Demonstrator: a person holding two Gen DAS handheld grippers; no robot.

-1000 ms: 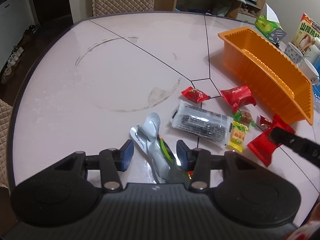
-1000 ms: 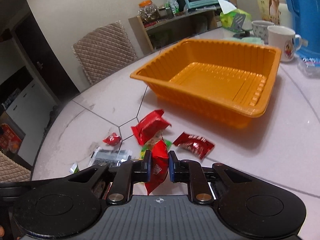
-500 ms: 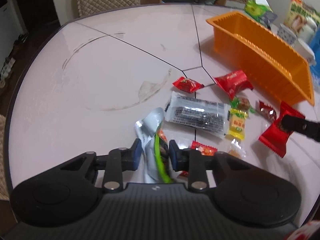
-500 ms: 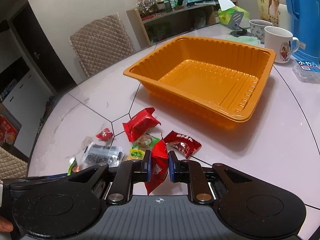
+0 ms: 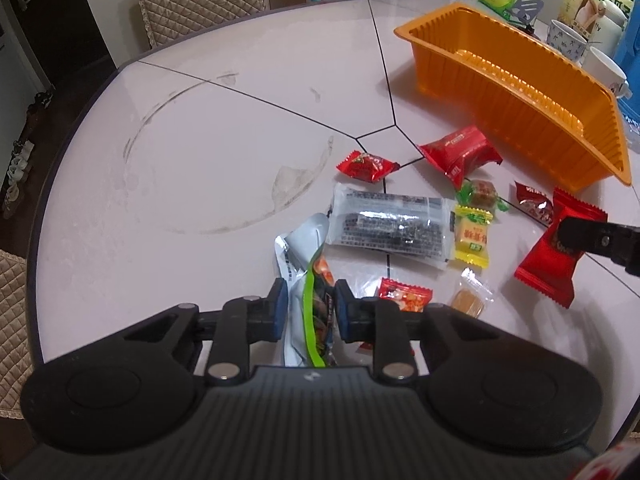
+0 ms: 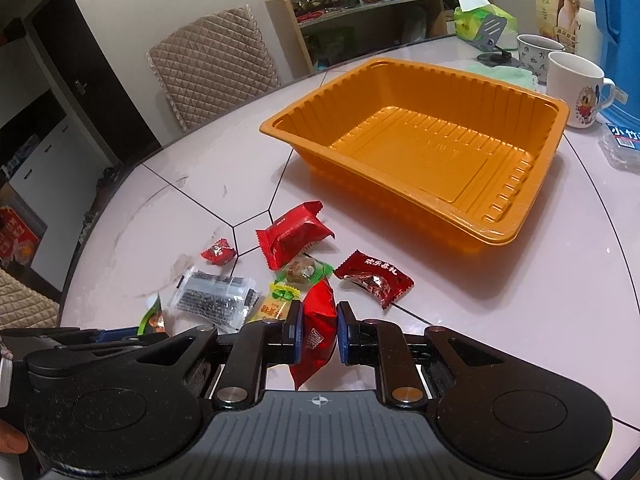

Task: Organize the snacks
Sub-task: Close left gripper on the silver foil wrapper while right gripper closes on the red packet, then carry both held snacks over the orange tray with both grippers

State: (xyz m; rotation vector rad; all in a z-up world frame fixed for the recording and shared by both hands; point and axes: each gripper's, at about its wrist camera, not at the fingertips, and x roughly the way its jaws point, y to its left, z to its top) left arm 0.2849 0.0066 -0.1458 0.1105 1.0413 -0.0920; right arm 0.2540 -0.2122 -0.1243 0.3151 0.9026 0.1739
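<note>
My left gripper [image 5: 308, 306] is shut on a silver snack pouch with a green stripe [image 5: 310, 280], lifted off the table. My right gripper [image 6: 318, 332] is shut on a red snack packet [image 6: 318, 320], which also shows in the left wrist view [image 5: 554, 256], held above the table. The empty orange tray [image 6: 496, 224] stands beyond it, also in the left wrist view [image 5: 520, 120]. Loose snacks lie between: a clear packet with dark contents [image 5: 388, 228], a yellow candy [image 5: 472, 236], a large red packet [image 5: 460, 154] and small red candies [image 5: 366, 166].
Mugs [image 6: 576, 88], a blue container [image 6: 616, 20], a green tissue pack [image 6: 480, 20] and a cereal box stand behind the tray. A quilted chair [image 6: 212, 68] is at the table's far edge. The round table's edge [image 5: 52, 184] curves at the left.
My left gripper closed on the silver pouch and lifted it. My right gripper, holding the red packet, rose and moved a little toward the tray.
</note>
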